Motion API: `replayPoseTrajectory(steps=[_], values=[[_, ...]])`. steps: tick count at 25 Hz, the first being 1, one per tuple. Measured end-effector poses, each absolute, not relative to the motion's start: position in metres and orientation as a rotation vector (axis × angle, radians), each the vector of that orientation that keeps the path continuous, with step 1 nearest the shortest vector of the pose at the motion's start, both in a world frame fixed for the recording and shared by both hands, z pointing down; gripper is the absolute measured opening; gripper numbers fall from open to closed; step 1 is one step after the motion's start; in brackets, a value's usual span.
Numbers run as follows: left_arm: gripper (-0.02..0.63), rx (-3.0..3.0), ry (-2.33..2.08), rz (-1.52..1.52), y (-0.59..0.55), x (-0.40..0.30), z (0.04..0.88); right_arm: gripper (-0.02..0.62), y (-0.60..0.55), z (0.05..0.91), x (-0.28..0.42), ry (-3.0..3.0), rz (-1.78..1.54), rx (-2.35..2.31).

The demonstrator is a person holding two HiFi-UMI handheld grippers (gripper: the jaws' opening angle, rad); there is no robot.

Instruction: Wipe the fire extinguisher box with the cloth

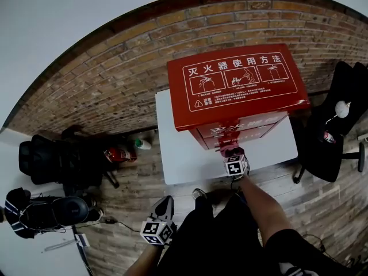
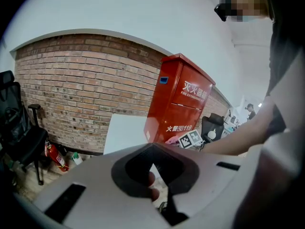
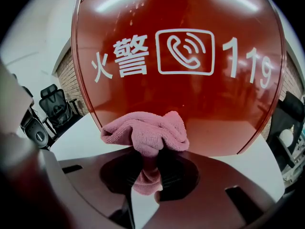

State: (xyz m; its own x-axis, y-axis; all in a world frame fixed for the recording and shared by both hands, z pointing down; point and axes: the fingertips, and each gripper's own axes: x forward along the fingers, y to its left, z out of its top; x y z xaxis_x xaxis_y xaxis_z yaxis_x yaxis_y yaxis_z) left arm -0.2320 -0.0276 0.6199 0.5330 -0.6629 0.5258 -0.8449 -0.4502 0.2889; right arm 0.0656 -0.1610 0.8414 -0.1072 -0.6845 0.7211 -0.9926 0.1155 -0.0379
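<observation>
My left tongs [image 1: 164, 204] hung low by my legs, short of the worktop's [image 1: 179, 154] near edge, their jaws together with nothing between them. My right tongs [image 3: 153, 152] reached over that edge, clamped on the bunched pink cloth [image 3: 144, 130]. The cloth pressed against the lower front of the red fire extinguisher box [image 3: 186, 99], under its white lettering. The box stood upright toward the worktop's far right corner, with the brick wall [image 1: 109, 76] behind it.
</observation>
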Motion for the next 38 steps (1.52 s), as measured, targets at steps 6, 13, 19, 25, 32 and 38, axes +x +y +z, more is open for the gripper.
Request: replayPoseTrajectory(steps=[6, 13, 19, 25, 32, 38], values=[[0.017, 2.237, -1.262, 0.458, -0.022, -0.230, 0.618, 0.095, -0.160, 0.852, 0.070, -1.871, 0.740, 1.614], [0.017, 2.216, -1.264, 0.440, -0.011, -0.201, 0.624, 0.095, -0.159, 0.855, 0.084, -1.883, 0.740, 1.583], [0.017, 2.202, -1.281, 0.404, -0.008, -0.184, 0.625, 0.095, -0.154, 0.857, 0.101, -1.883, 0.733, 1.541], [0.017, 2.179, -1.309, 0.392, -0.009, -0.177, 0.629, 0.095, -0.149, 0.862, 0.130, -1.826, 0.744, 1.561], [0.017, 2.183, -1.310, 0.373, -0.010, -0.162, 0.631, 0.095, -0.145, 0.870, 0.139, -1.808, 0.773, 1.524], [0.017, 2.187, -1.308, 0.366, -0.013, -0.160, 0.630, 0.095, -0.148, 0.852, 0.140, -1.836, 0.745, 1.573]])
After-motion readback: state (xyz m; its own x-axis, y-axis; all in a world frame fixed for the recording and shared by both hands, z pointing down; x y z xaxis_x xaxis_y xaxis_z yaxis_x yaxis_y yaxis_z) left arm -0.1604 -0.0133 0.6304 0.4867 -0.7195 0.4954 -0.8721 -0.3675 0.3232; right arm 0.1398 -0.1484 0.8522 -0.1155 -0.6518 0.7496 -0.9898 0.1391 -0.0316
